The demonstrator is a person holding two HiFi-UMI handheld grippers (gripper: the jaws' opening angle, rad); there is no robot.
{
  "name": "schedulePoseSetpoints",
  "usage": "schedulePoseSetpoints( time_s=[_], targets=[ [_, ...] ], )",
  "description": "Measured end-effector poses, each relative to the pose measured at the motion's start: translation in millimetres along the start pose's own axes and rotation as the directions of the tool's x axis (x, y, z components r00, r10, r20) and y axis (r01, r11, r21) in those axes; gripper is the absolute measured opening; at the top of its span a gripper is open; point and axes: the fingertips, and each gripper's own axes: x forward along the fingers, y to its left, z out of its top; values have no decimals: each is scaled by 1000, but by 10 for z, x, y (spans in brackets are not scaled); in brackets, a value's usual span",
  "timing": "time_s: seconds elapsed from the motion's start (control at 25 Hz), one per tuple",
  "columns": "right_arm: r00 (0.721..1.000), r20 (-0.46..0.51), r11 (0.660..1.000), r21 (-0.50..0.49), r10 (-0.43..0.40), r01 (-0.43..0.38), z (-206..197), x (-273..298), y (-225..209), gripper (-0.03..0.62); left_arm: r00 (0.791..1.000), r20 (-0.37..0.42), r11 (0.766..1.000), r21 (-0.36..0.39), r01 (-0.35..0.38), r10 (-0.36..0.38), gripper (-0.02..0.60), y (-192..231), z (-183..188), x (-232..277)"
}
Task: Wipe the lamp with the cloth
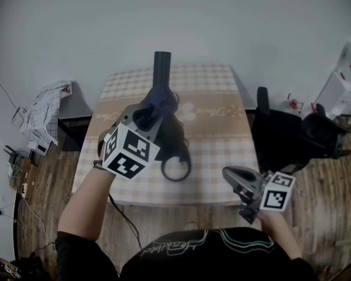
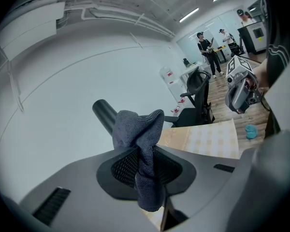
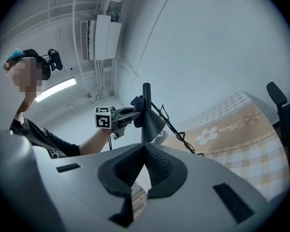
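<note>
A black lamp (image 1: 162, 63) stands on the checked table (image 1: 216, 127), its dark tube pointing up and a ring-shaped part (image 1: 175, 170) lying toward the front edge. My left gripper (image 1: 155, 107) is shut on a dark blue-grey cloth (image 1: 162, 98), which it holds against the lamp's tube. In the left gripper view the cloth (image 2: 140, 144) bunches up between the shut jaws, with the tube (image 2: 104, 113) just behind it. My right gripper (image 1: 229, 174) hangs off the table's front right corner with its jaws shut on nothing. From there the lamp (image 3: 146, 112) shows with the cloth (image 3: 137, 102) at its tube.
A black office chair (image 1: 286, 136) stands right of the table. A dark stool with checked fabric (image 1: 44, 113) is at the left, and cables lie on the wooden floor. A black cord (image 3: 176, 129) runs from the lamp across the table. People stand far off (image 2: 205, 50).
</note>
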Motion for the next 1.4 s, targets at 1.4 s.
schedulePoseSetpoints(
  time_s=[1.4],
  targets=[
    [1000, -26, 1000, 16, 12, -11, -538, -449, 319, 11, 969, -125, 970, -148, 194, -213, 72, -1550, -719, -224]
  ],
)
